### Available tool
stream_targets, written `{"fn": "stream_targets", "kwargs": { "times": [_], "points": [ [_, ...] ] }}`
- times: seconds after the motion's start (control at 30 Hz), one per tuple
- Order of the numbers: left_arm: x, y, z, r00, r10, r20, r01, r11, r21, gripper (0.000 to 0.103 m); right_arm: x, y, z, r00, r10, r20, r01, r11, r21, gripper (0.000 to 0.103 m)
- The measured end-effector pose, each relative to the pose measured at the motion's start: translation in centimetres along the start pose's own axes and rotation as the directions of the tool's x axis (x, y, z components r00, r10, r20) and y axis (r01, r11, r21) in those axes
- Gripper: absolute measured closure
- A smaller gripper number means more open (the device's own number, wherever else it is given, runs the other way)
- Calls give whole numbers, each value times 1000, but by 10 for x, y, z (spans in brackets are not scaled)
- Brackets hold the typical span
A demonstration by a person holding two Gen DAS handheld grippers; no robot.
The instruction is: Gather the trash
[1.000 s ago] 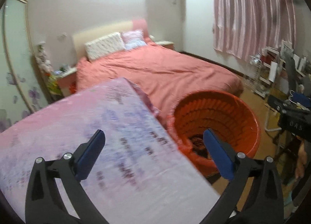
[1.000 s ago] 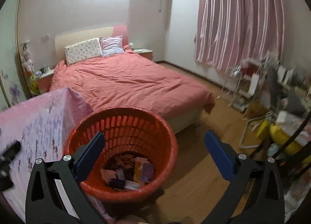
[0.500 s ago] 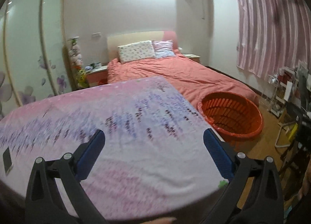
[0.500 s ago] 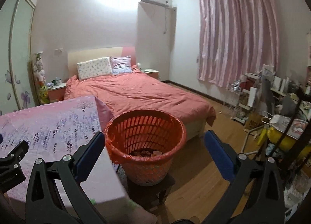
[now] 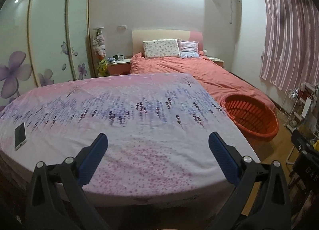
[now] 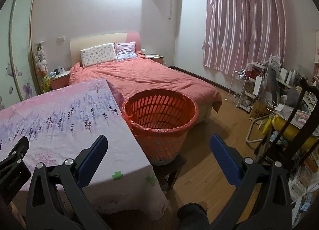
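Note:
An orange-red slotted basket (image 6: 161,118) lined with a red bag stands on a dark stool (image 6: 169,168) at the right edge of the table (image 6: 59,122); its contents are hidden from this angle. It also shows in the left wrist view (image 5: 252,116). My left gripper (image 5: 157,156) is open and empty, held above the near edge of the table (image 5: 129,114) with the pink floral cloth. My right gripper (image 6: 158,158) is open and empty, held in front of the basket, above the table corner and floor. No loose trash shows on the table.
A white-edged phone (image 5: 20,135) lies at the table's left. A bed with a coral cover (image 6: 143,78) stands behind. A cluttered rack and desk (image 6: 279,98) fill the right side. My left gripper's body (image 6: 14,162) shows at the right view's left edge.
Both grippers have pulled back and up from the basket. The left view has swung left over the table, the phone now shows. The basket's contents are no longer visible.

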State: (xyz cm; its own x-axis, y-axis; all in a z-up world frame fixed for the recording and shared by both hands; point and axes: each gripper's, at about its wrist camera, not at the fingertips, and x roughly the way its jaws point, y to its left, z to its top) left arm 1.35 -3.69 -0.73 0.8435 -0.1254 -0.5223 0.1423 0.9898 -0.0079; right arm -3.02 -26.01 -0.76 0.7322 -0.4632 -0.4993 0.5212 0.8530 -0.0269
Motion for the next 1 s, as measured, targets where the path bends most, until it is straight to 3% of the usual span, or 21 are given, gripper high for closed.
{"fn": "stream_targets", "kwargs": {
  "times": [0.53, 1.0],
  "points": [
    [-24, -2, 1, 998, 17, 54, -19, 999, 39, 4, -11, 7, -11, 997, 54, -57, -52, 998, 40, 2],
    [-34, 5, 8, 991, 110, 73, -111, 994, 7, 4, -23, 13, -5, 999, 23, -24, -22, 999, 34, 2]
  ]
}}
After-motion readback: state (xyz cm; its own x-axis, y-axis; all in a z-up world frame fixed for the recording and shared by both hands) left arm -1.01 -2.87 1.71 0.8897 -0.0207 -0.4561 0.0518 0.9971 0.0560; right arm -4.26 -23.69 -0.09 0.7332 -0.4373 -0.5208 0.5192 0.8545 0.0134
